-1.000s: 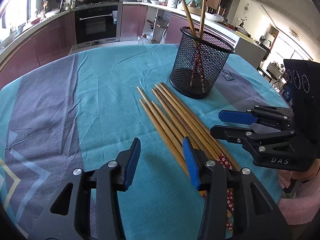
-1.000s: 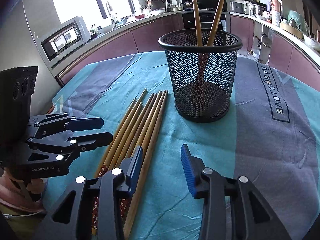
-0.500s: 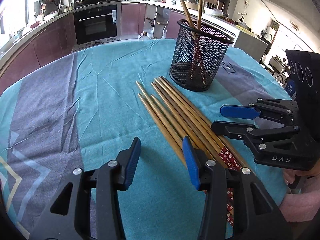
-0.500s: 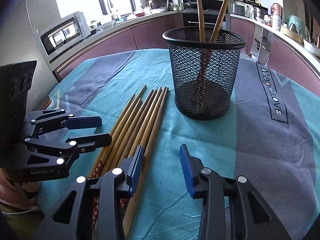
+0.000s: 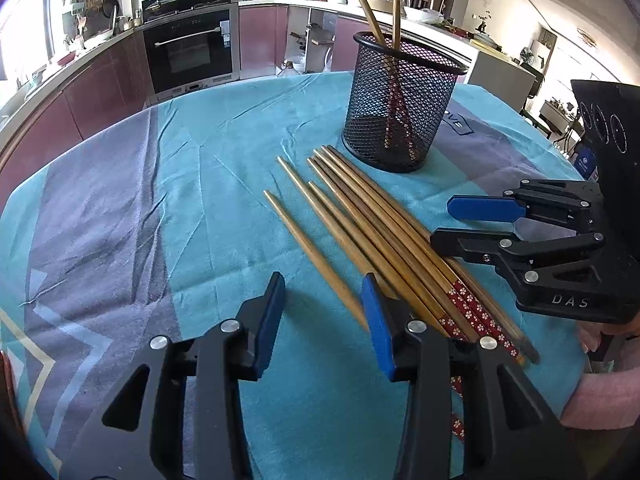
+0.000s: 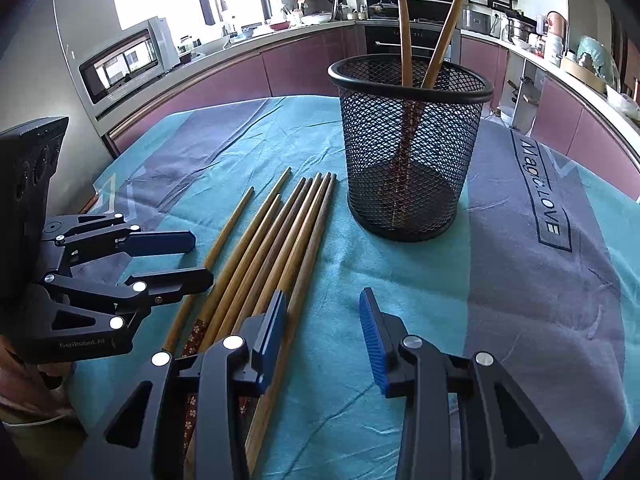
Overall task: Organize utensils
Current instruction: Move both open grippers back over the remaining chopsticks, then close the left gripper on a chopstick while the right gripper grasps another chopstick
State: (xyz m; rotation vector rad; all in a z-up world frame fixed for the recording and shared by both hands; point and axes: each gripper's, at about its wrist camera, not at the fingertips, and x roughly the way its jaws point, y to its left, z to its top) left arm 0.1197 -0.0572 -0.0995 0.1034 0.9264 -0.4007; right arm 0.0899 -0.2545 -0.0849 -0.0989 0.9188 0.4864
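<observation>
Several wooden chopsticks (image 5: 360, 224) (image 6: 280, 232) lie side by side on the teal cloth, their tips towards a black mesh cup (image 5: 400, 120) (image 6: 408, 160). Two chopsticks (image 5: 372, 8) (image 6: 404, 20) stand inside the cup. My left gripper (image 5: 324, 304) (image 6: 200, 258) hovers over the near ends of the row. Its jaws are closing, and the outermost chopstick (image 5: 312, 252) runs between them close to the right pad, which does not press on it. My right gripper (image 6: 322, 308) (image 5: 452, 224) stands open on the other side of the row with nothing between its fingers.
The teal and grey tablecloth (image 5: 120, 220) (image 6: 540, 260) covers the table. Kitchen counters and an oven (image 5: 188, 52) stand behind it. A hand and a pink sleeve (image 5: 604, 392) hold the right gripper at the table's near edge.
The left jaws have narrowed a little. The outermost chopstick now lies slightly apart from the rest. Both grippers have stayed nearly where they were.
</observation>
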